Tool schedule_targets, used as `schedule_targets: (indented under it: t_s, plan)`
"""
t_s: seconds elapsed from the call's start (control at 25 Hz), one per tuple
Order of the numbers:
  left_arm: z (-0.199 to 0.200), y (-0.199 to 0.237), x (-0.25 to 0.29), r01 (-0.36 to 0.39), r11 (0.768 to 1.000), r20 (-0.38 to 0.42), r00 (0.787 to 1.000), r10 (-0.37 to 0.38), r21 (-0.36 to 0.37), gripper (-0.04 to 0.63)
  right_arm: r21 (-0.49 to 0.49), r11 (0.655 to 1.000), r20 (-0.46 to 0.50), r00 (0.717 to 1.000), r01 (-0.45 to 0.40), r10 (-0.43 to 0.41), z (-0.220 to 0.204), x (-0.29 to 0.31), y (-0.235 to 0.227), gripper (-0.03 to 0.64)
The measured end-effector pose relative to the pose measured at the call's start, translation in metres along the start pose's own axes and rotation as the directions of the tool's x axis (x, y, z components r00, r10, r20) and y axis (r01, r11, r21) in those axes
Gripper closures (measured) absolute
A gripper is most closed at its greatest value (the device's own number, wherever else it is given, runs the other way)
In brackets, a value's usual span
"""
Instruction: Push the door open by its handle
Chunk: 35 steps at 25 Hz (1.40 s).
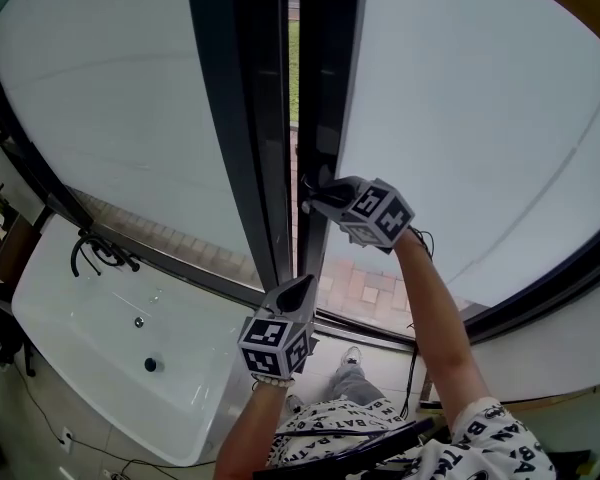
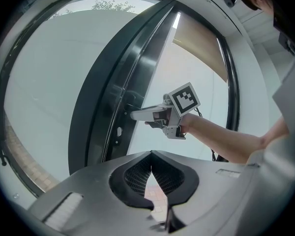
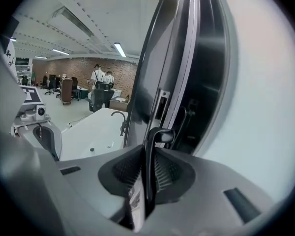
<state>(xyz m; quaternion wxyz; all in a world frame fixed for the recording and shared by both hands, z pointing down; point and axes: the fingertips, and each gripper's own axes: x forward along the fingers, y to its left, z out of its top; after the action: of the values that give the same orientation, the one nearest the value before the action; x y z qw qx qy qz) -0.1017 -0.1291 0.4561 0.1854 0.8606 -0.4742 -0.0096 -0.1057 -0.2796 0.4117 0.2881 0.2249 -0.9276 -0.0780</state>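
Two tall glass doors in dark frames meet in front of me, the right door's frame [image 1: 330, 88] next to a narrow gap [image 1: 293, 58]. In the right gripper view the black lever door handle [image 3: 157, 134] runs between the jaws and the pads press on both its sides. My right gripper [image 1: 308, 193] is at that frame's edge, level with the handle; the left gripper view shows the right gripper [image 2: 135, 114] reaching to the frame. My left gripper [image 1: 302, 286] hangs lower, near the left door's frame [image 1: 240, 98], apart from it, its pads [image 2: 137, 173] together with nothing between them.
A white bathtub [image 1: 110, 338] with a black faucet [image 1: 95, 253] stands at the lower left, beside the left door. Brick paving [image 1: 365, 283] lies beyond the glass. In the right gripper view people [image 3: 101, 77] stand far back in a large hall.
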Motion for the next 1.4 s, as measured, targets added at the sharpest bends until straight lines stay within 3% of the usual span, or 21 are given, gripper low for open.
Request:
schedule_targets:
  t_s: [0.28, 0.52, 0.96, 1.2, 1.4]
  plan:
    - [0.01, 0.0, 0.013, 0.014, 1.0, -0.002, 1.0, -0.014, 0.004, 0.595, 0.046, 0.998, 0.012, 0.999, -0.04, 0.039, 0.001, 0.008, -0.012, 0.536]
    - [0.003, -0.009, 0.027, 0.027, 1.0, -0.019, 0.999, -0.027, 0.014, 0.595, 0.183, 0.98, 0.034, 0.996, -0.084, 0.079, -0.006, 0.012, -0.026, 0.54]
    - [0.006, -0.021, 0.068, 0.03, 0.999, -0.045, 0.999, -0.029, 0.026, 0.595, 0.181, 0.98, 0.069, 0.995, -0.086, 0.075, -0.009, 0.016, -0.059, 0.54]
    - [0.018, -0.005, 0.105, -0.04, 0.999, -0.06, 0.997, 0.041, 0.019, 0.595, 0.193, 0.98, 0.064, 0.997, -0.056, 0.044, -0.011, 0.021, -0.086, 0.54]
    - [0.021, 0.023, 0.145, -0.215, 0.976, -0.119, 0.969, 0.218, 0.036, 0.595, 0.223, 0.975, 0.059, 0.998, -0.015, 0.002, -0.02, 0.025, -0.115, 0.54]
